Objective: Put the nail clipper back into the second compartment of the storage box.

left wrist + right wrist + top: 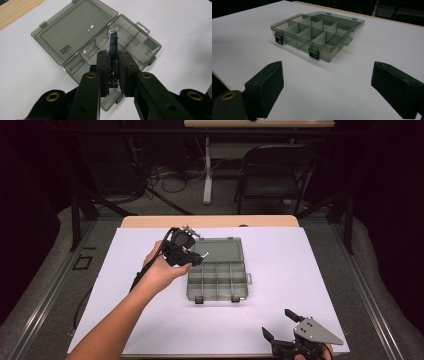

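A smoky grey compartment box (pixel 218 295) lies open mid-table, its lid (pixel 220 249) folded flat toward the far side. My left gripper (pixel 192 255) hovers over the box's left end, shut on a chrome and blue nail clipper (pixel 112 42). In the left gripper view the clipper stands up between the jaws of the left gripper (pixel 113 60), above the box (pixel 153 53) and beside its lid (pixel 75 30). My right gripper (pixel 276 322) rests open at the near right edge of the table. In the right gripper view, the right gripper (pixel 327 75) has wide-apart jaws facing the latched front wall of the box (pixel 294 40).
A white sheet (pixel 310 270) covers the wooden table (pixel 150 221). The box's compartments look empty. A dark folding chair (pixel 275 170) and cables on the floor lie beyond the far edge. Dark rails run along both sides of the table.
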Demonstrator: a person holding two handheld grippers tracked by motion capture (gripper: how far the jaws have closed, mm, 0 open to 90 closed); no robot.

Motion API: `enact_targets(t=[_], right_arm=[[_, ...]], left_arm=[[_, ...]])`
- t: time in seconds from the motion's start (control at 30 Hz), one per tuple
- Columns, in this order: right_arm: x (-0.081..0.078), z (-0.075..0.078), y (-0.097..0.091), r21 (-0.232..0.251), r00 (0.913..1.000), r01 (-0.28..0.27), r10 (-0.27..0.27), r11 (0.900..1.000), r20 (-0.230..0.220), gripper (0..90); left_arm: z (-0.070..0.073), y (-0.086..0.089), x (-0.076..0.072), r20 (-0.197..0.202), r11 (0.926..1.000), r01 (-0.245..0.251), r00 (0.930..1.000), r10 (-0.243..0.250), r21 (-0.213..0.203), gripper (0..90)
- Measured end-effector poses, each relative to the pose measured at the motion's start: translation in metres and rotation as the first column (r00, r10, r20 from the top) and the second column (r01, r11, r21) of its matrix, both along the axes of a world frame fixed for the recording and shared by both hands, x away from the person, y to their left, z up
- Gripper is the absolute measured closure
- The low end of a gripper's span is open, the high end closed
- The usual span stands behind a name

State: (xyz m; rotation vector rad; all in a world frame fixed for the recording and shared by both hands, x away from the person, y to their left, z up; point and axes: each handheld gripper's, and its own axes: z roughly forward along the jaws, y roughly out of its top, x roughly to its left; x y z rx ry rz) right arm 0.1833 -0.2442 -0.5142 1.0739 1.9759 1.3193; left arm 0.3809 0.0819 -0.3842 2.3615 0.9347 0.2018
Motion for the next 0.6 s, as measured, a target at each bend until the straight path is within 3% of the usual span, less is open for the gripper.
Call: enact_targets(t=[0.6], right_arm=[[0.000, 0.000, -0.001, -0.001, 1.0000, -0.002, 0.002, 1.0000, -0.002, 10.9]], left_arm=[[-0.015, -0.026, 0.021, -0.042, 0.9988, 0.003, 0.9991, -0.001, 0.049, 79.5]])
